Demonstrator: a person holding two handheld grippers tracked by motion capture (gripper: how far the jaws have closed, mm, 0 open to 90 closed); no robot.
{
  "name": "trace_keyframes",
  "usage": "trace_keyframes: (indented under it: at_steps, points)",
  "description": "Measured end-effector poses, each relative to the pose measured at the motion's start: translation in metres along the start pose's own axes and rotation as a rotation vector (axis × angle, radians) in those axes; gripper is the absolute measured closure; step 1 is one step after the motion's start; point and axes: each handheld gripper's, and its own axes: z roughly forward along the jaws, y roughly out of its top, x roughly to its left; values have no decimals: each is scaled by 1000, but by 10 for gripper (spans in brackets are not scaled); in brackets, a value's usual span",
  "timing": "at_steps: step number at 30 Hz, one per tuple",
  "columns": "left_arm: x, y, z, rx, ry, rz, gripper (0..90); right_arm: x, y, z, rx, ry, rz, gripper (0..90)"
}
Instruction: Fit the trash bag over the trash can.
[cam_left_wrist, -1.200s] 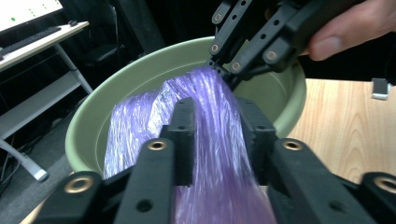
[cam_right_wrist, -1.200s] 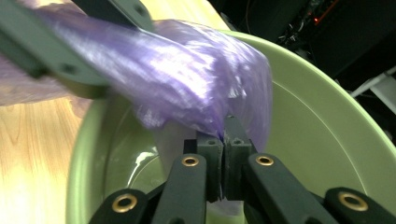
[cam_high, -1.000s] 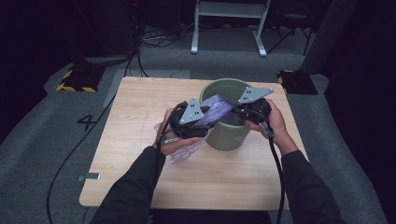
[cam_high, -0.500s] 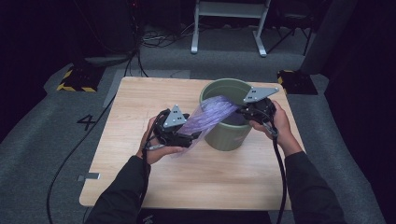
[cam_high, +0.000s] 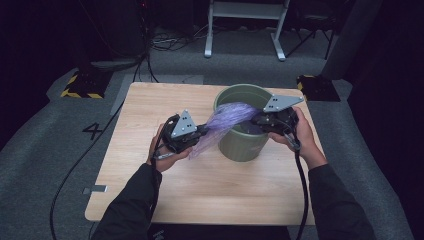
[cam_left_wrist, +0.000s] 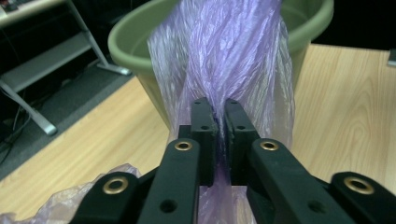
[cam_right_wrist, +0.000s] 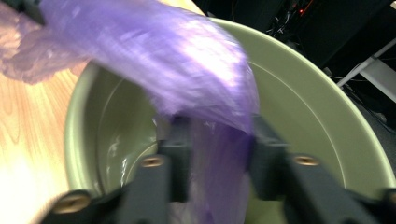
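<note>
A purple plastic bag (cam_high: 227, 120) is being stretched as a twisted band from the mouth of the green bucket (cam_high: 243, 145), which is standing on the table (cam_high: 150, 107), out over the bucket's near-left rim and down toward the table top. It is being held taut in this way, as it seems, so that the film can be drawn open and fitted over the bucket's rim as a liner. The left hand-held gripper (cam_left_wrist: 217, 122), placed just to the left of the bucket and outside it, is being kept pinched on the gathered film: its jaws have just been closing, and they are now pressed together with the purple plastic squeezed between the pads, while a loose fold is trailing below onto the wood. The right hand-held gripper (cam_right_wrist: 212, 140) is being held over the bucket's right rim, pointing into the hollow; its jaws have just been opening, and they are now standing spread with the bag hanging between them, the pads apparently no longer pressing on it, though the blur is making this hard to judge. The far end of the bag is thus being left draped inside the bucket while the near end is being pulled away from it
</note>
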Motion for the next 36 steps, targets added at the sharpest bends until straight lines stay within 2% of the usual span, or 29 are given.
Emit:
trace_keyframes:
  at_steps: [2, 3, 7, 11, 13, 14, 15, 17, 19, 20, 22, 23, 24, 25, 26, 27, 28, 29, 33, 34, 36]
  points:
    - [-1, 4, 1, -7, 4, 2, 859, 1, 2, 0, 18, -8, 0, 447]
    - [-1, 4, 1, -7, 4, 2, 859, 1, 2, 0, 18, -8, 0, 447]
    - [-2, 14, 3, -9, 4, 24, 862, 7, 9, -4, -7, -13, -9, 297]
    - [-3, 21, 8, -4, -4, 35, 862, 16, 17, -8, -39, -42, -57, 264]
    - [-5, 24, 12, -4, -7, 39, 862, 23, 21, -9, -50, -32, -87, 310]
    - [-5, 25, 13, -5, -7, 43, 862, 27, 23, -8, -55, -45, -115, 368]
    - [-6, 27, 14, -10, -7, 44, 862, 28, 23, -8, -60, -45, -124, 438]
    - [-8, 28, 15, -18, -9, 42, 860, 29, 23, -7, -67, -17, -119, 543]
    - [-9, 30, 17, -21, -7, 48, 848, 28, 19, -5, -67, 22, -109, 725]
    - [-10, 31, 17, -22, -7, 50, 848, 28, 19, -5, -67, 22, -109, 725]
    - [-11, 32, 18, -26, -5, 52, 806, 26, 16, -3, -62, 39, -102, 823]
    - [-11, 33, 18, -33, -1, 47, 758, 26, 15, -3, -60, 41, -96, 844]
    - [-10, 34, 16, -41, 0, 27, 619, 23, 12, -3, -55, 50, -82, 864]
    - [-10, 34, 16, -41, 0, 27, 549, 23, 12, -3, -55, 50, -82, 864]
    - [-9, 34, 15, -42, -7, 9, 549, 22, 11, -3, -53, 48, -74, 867]
    - [-7, 33, 11, -39, -31, -17, 428, 18, 9, -4, -52, 38, -53, 872]
    - [-7, 33, 11, -39, -31, -17, 386, 18, 9, -4, -52, 38, -53, 872]
    - [-6, 30, 5, -56, -34, -42, 339, 14, 6, -6, -54, 33, -35, 876]
    - [-4, 24, -6, -81, -59, -64, 301, 9, 1, -8, -49, 22, -9, 876]
    - [-3, 21, -11, -78, -77, -66, 286, 6, -2, -9, -44, 11, 3, 876]
    - [-4, 17, -14, -71, -72, -62, 276, 5, -3, -9, -43, 9, 8, 876]
